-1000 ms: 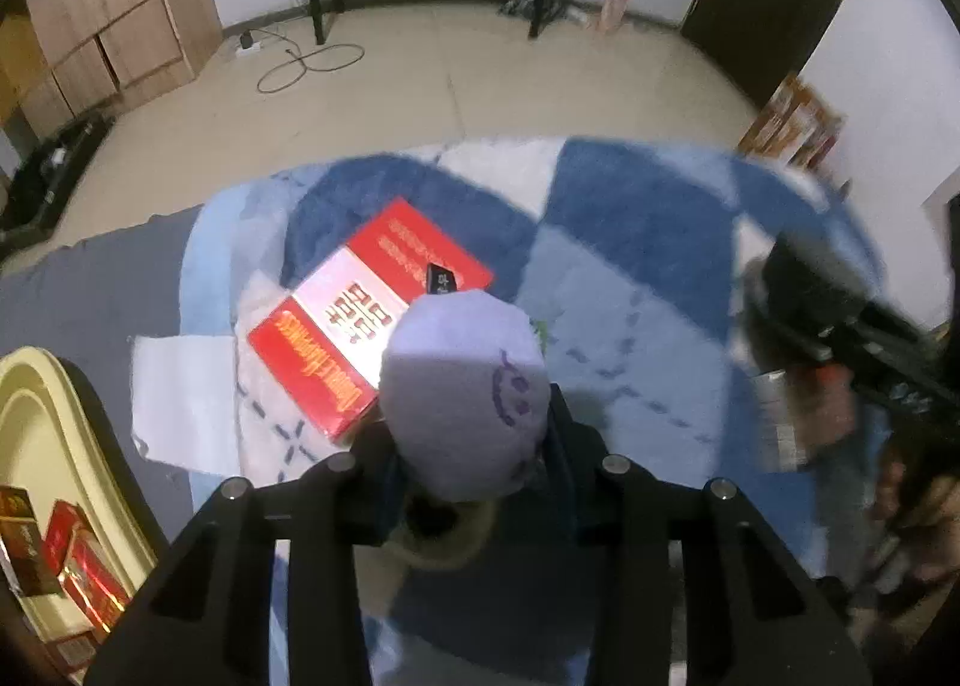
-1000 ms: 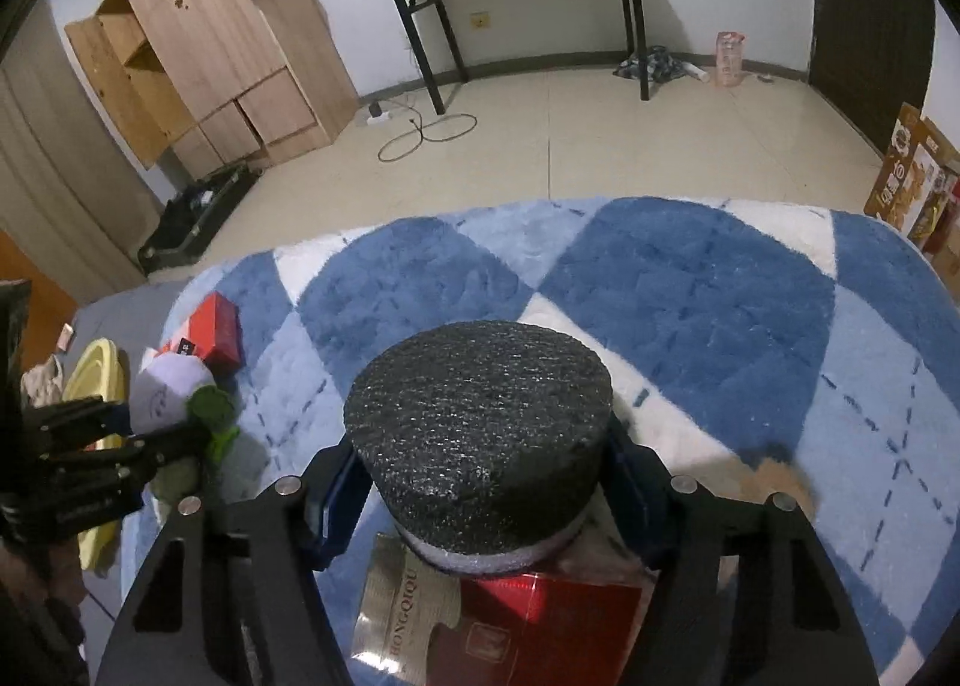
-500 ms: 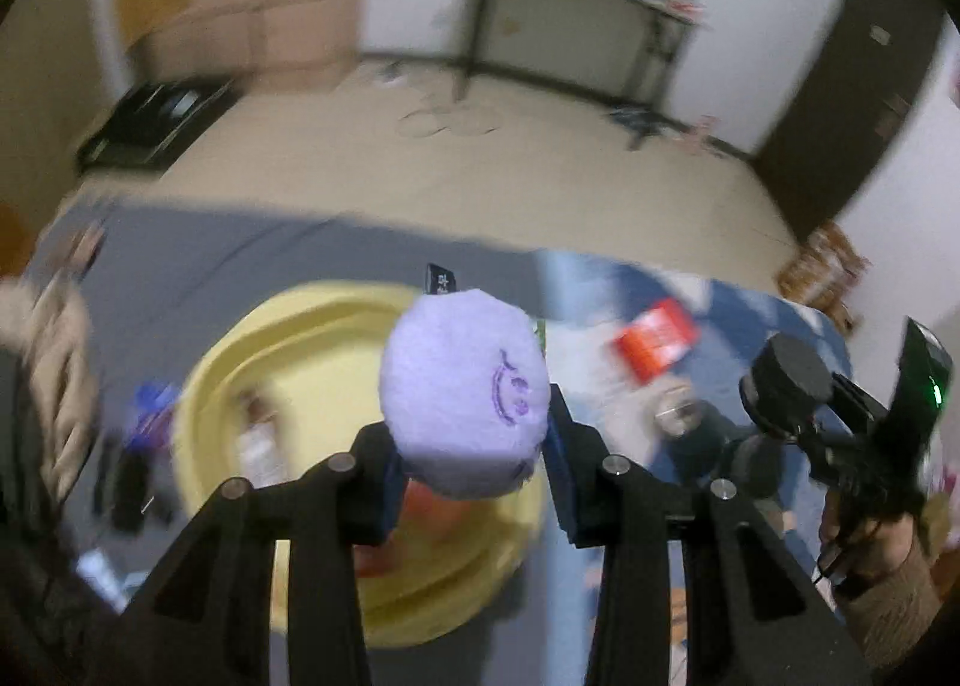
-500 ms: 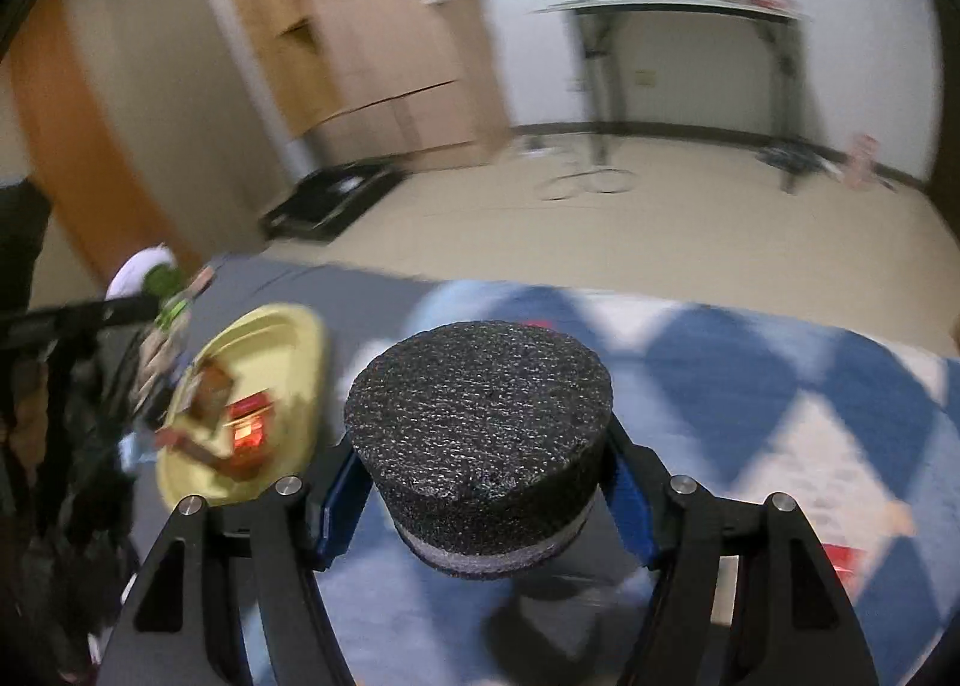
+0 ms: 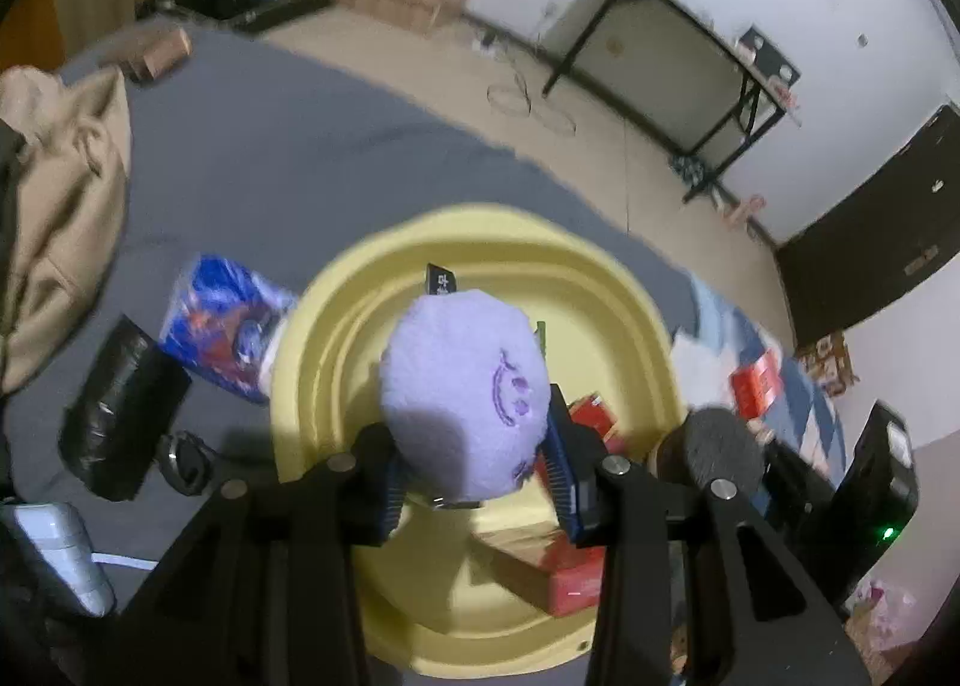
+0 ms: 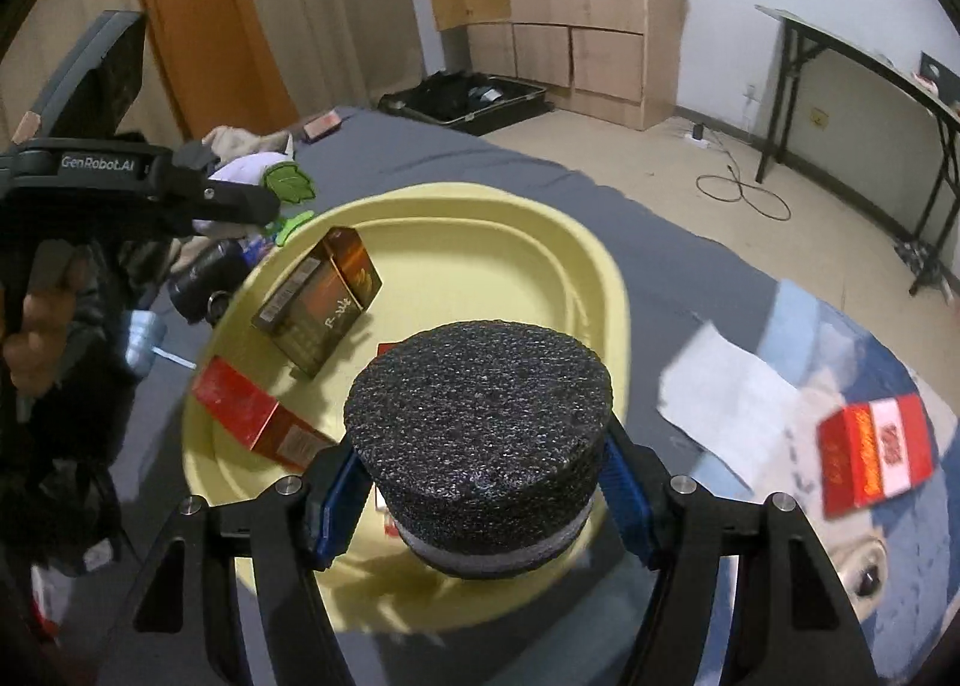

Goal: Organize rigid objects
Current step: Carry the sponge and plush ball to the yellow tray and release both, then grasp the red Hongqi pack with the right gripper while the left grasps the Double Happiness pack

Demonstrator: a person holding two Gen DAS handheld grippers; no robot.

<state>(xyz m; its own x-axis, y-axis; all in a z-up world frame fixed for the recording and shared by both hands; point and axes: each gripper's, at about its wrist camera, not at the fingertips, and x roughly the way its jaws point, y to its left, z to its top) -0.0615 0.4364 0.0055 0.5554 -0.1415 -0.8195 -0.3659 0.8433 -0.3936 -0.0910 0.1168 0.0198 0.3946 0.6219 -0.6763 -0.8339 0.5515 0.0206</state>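
My left gripper (image 5: 474, 446) is shut on a round purple plush toy (image 5: 462, 386) with a stitched face, held above a yellow basin (image 5: 480, 242). My right gripper (image 6: 480, 494) is shut on a black foam disc (image 6: 480, 410) over the basin's near right rim (image 6: 600, 266). Inside the basin lie a brown box (image 6: 318, 302) and a red box (image 6: 246, 404). In the left wrist view the foam disc (image 5: 720, 446) shows at the right. In the right wrist view the left gripper (image 6: 240, 206) shows at the left, held by a hand (image 6: 36, 326).
The basin stands on a grey sheet. Beside it lie a blue packet (image 5: 222, 326), a black bag (image 5: 120, 416) and a beige garment (image 5: 66, 194). On the blue-white rug are a white paper (image 6: 726, 392) and a red-white box (image 6: 876, 455). A black table (image 5: 690, 86) stands on the floor beyond.
Both grippers have swept from over the blue-white rug across to above the yellow basin, each rolling as it went. The plush toy and the foam disc stay gripped.
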